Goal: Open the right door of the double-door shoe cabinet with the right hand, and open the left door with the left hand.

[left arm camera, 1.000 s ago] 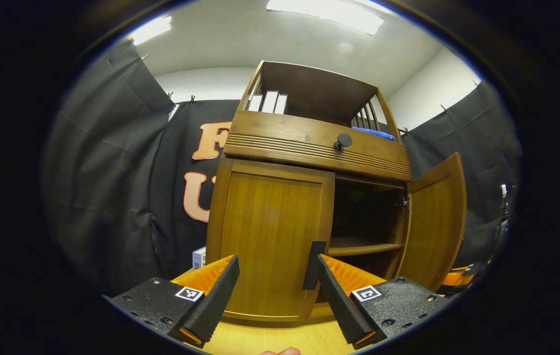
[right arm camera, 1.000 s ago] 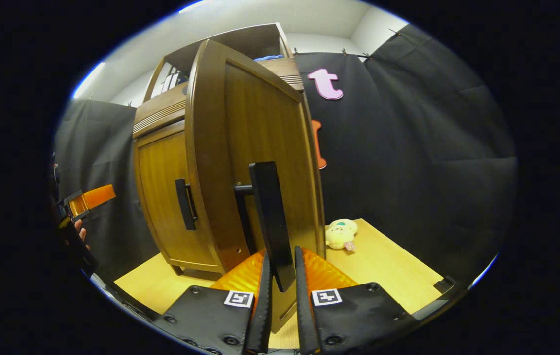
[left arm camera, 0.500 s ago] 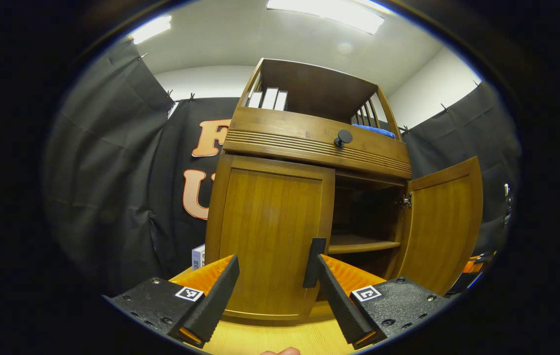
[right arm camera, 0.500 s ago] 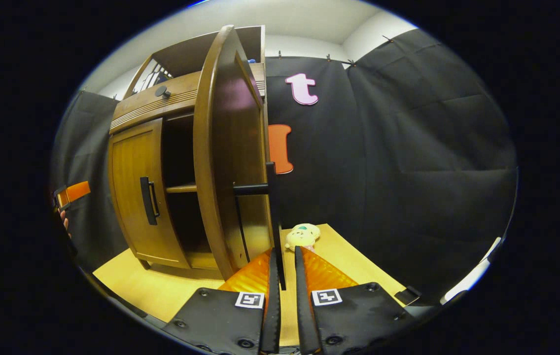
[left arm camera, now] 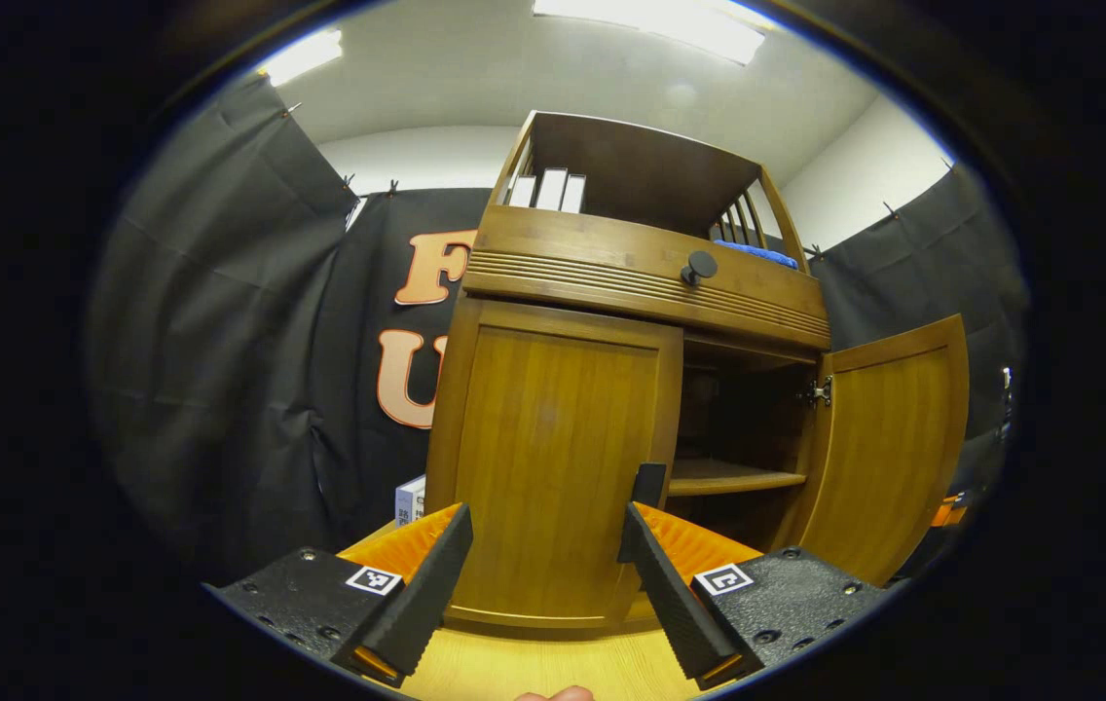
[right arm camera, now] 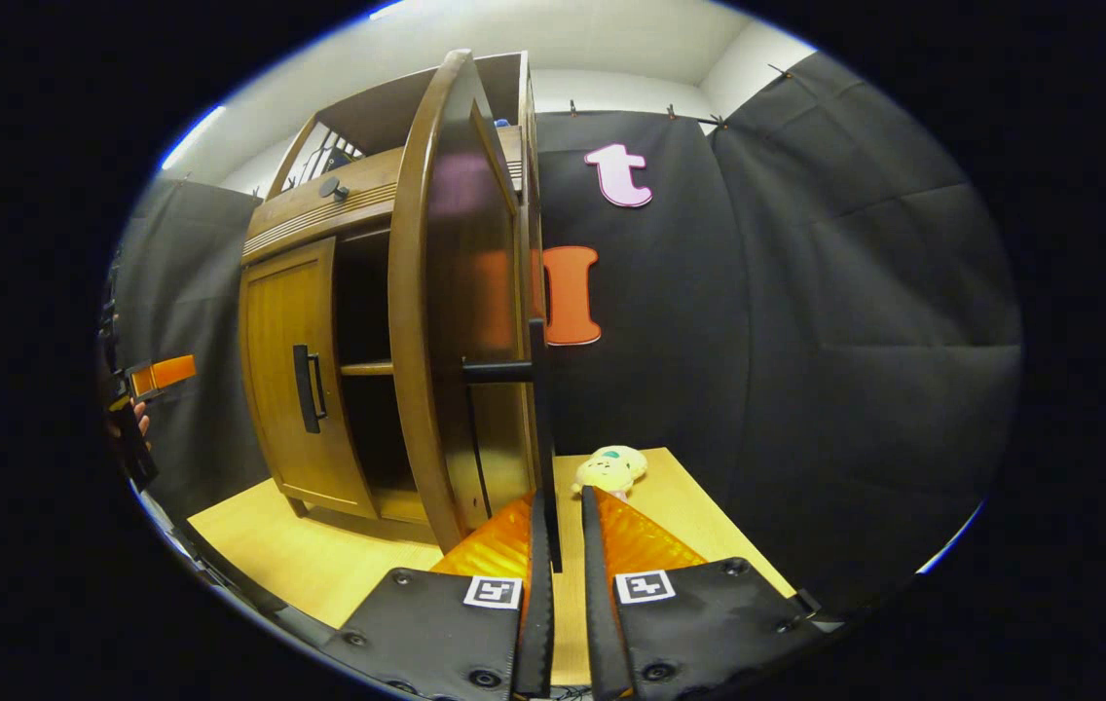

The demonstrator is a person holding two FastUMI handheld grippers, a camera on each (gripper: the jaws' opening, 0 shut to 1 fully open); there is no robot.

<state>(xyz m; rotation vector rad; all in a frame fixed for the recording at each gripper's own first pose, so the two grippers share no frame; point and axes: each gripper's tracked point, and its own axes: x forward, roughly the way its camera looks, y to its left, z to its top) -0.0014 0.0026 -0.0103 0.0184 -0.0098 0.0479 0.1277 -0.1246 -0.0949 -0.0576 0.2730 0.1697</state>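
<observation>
The right door [right arm camera: 446,292] is swinging a touch wider than a moment ago, and the left gripper's view is drifting slightly across the shoe cabinet [left arm camera: 641,273]. That door is standing well open now, edge-on in the right gripper view, with the inner shelf [left arm camera: 723,477] showing behind it. The right gripper [right arm camera: 560,545] is closing its jaws narrow around the door's black handle [right arm camera: 540,428], though whether both fingers are pressing on it I cannot tell. The left door [left arm camera: 553,467] is sitting closed, its handle [left arm camera: 645,497] just beyond the left gripper [left arm camera: 543,574], whose jaws are spread wide and holding nothing. The cabinet is standing toward the table's [right arm camera: 319,565] back edge. A small plush toy [right arm camera: 611,469] is lying on the table near the back wall, beside the open door.
</observation>
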